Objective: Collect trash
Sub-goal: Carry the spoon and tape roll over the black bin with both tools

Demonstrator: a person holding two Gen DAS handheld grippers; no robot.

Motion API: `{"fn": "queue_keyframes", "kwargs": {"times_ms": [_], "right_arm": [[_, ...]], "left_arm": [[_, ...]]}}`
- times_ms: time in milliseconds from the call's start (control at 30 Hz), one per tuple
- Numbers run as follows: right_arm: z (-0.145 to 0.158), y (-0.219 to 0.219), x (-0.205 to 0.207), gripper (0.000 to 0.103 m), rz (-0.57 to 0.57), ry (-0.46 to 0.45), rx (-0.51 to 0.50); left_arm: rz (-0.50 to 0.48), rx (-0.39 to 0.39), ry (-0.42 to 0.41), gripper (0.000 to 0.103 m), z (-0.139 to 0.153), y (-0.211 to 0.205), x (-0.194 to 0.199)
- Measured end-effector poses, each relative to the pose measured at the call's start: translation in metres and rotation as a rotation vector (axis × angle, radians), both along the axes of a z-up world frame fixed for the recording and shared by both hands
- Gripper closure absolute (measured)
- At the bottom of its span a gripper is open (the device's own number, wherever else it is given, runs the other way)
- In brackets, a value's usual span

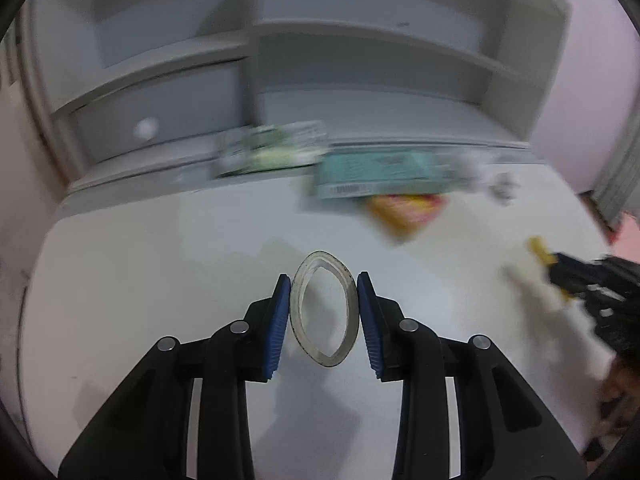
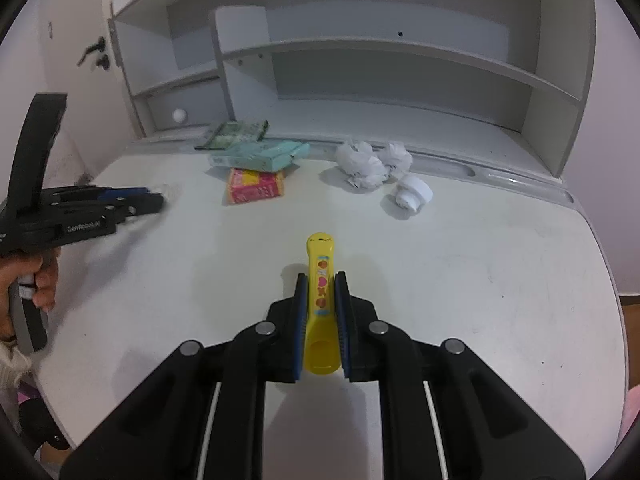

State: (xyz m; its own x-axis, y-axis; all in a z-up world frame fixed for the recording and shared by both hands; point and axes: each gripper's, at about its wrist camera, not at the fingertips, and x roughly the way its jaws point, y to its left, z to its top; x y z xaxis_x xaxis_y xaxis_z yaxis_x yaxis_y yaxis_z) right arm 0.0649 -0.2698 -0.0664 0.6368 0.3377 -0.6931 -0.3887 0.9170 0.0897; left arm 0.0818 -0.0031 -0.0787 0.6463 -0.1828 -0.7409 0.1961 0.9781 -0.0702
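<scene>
Trash mostly uncollected: 2 pieces in hand. Left gripper [image 1: 323, 312] squeezes an empty tape ring [image 1: 324, 308]; right gripper [image 2: 321, 308] pinches a yellow tube [image 2: 322, 292]. Boxes [image 2: 260, 154], pink wrapper [image 2: 255, 186] and crumpled tissues [image 2: 374, 164] remain along the desk's [image 2: 500, 280] back edge.

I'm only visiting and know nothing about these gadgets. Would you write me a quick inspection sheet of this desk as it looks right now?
Surface: white desk, lightly scuffed.
Job's things: tape ring; yellow tube; crumpled tissues; teal box; pink-yellow packet; green packet.
Clutter: white cap-like piece.
Grippers: left gripper squeezing the tape ring oval; right gripper clamped on the yellow tube.
Cables: nothing seen.
Surroundings: grey shelf unit, bare shelves; door handle at left.
</scene>
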Motion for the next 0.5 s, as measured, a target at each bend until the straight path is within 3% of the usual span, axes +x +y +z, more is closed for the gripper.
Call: {"fn": "queue_keyframes", "kwargs": {"times_ms": [100, 200, 300, 367, 500], "right_arm": [[0.006, -0.018, -0.005, 0.089, -0.004, -0.003, 0.041], [0.032, -0.065, -0.026, 0.089, -0.045, -0.025, 0.091], [0.060, -0.137, -0.064, 0.089, -0.156, -0.065, 0.122], [0.072, -0.194, -0.099, 0.089, -0.264, -0.086, 0.147], [0.063, -0.291, -0.171, 0.089, -0.482, -0.081, 0.179]], "left_arm": [[-0.099, 0.010, -0.053, 0.070, 0.019, -0.044, -0.014], [-0.217, -0.024, -0.093, 0.070, 0.036, -0.101, -0.031], [-0.407, -0.057, -0.119, 0.070, 0.049, -0.181, -0.062], [-0.586, -0.101, -0.124, 0.070, 0.056, -0.247, -0.092], [-0.888, -0.178, -0.053, 0.070, 0.059, -0.359, -0.143]]}}
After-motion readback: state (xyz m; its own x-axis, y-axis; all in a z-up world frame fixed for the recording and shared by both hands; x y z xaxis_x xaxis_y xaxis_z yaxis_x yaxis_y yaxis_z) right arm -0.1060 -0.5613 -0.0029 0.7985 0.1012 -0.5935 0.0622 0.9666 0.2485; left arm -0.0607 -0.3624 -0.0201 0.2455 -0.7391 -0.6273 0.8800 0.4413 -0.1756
